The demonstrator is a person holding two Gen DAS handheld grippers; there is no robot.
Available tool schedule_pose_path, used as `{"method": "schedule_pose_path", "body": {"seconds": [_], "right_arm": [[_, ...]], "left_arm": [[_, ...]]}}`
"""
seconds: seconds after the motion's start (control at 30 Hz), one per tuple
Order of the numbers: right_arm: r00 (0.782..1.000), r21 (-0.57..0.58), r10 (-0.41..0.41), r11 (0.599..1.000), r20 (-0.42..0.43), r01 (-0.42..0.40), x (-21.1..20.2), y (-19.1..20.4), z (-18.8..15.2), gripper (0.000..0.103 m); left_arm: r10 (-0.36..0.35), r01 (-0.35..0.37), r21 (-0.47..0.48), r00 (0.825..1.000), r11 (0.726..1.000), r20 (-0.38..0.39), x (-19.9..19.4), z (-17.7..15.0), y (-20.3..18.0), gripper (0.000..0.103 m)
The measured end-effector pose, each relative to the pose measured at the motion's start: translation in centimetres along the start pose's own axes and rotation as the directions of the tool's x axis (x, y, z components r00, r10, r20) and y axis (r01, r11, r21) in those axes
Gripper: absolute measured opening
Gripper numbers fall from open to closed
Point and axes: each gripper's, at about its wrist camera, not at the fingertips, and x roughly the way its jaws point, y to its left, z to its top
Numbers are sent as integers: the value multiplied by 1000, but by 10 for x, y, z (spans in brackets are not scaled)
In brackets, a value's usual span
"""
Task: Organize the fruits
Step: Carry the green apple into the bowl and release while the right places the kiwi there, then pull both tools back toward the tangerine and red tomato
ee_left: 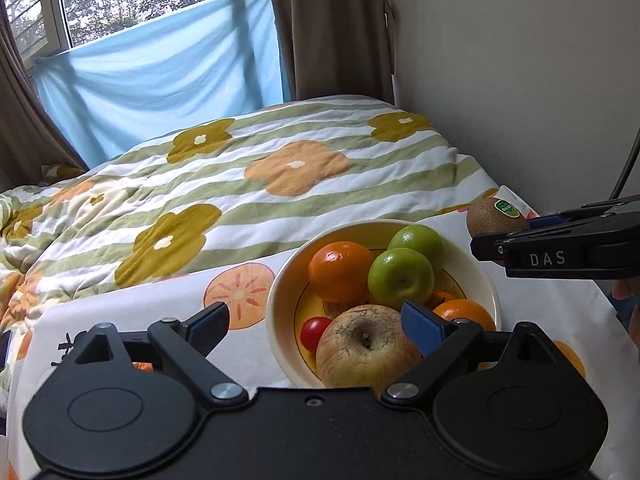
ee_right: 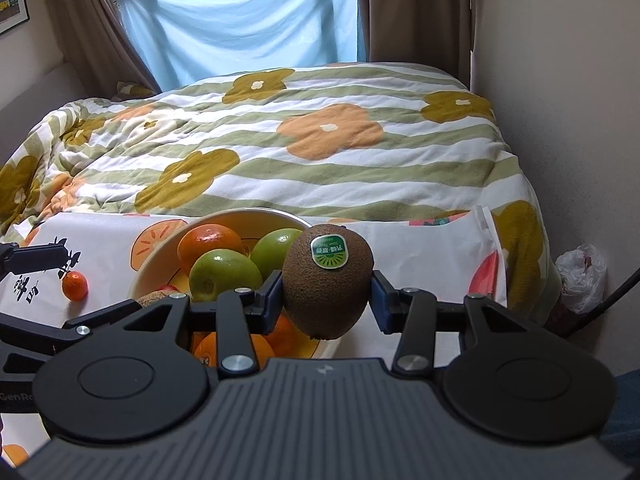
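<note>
A cream bowl (ee_left: 280, 280) stands on a counter draped in a white cloth (ee_left: 248, 344) printed with orange fruit slices, just in front of a bed under a green-striped flowered quilt (ee_left: 256, 184). Behind the bed, a pale blue sheet (ee_left: 160, 80) hangs across a window between brown curtains (ee_left: 332, 28). The right tool (ee_right: 326, 294) pinches a stickered kiwi (ee_right: 326, 284) above the bowl's right rim. The left tool (ee_left: 314, 326) is spread at the bowl's near side. The bowl holds oranges, green apples, a russet apple (ee_left: 364, 350) and a cherry tomato (ee_left: 314, 330). A small mandarin (ee_right: 75, 286) lies on the cloth left of the bowl.
</note>
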Motion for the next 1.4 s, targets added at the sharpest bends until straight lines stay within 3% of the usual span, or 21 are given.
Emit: {"method": "schedule_pose_path", "body": {"seconds": [0.43, 0.47, 0.5, 0.57, 0.73, 1.4], "right_arm": [[999, -39, 27, 999, -26, -28, 27, 8, -11, 63], [999, -43, 34, 998, -15, -35, 26, 8, -11, 69], [999, -57, 48, 997, -6, -48, 24, 9, -11, 86], [999, -81, 33, 996, 18, -32, 20, 11, -10, 103], [999, -121, 10, 993, 44, -4, 10, 12, -9, 103], [990, -184, 113, 978, 82, -97, -63, 41, -18, 103]], "left_arm": [[63, -63, -49, 998, 997, -11, -10, -21, 3, 95], [65, -66, -50, 998, 997, -12, -10, -21, 2, 95], [67, -68, -52, 998, 996, -13, -10, -22, 1, 95], [78, -79, -59, 997, 995, -15, -11, -23, -1, 95], [98, -99, -85, 995, 991, -11, -17, -26, -4, 95], [189, -173, -208, 980, 963, 57, -95, -40, 4, 95]]}}
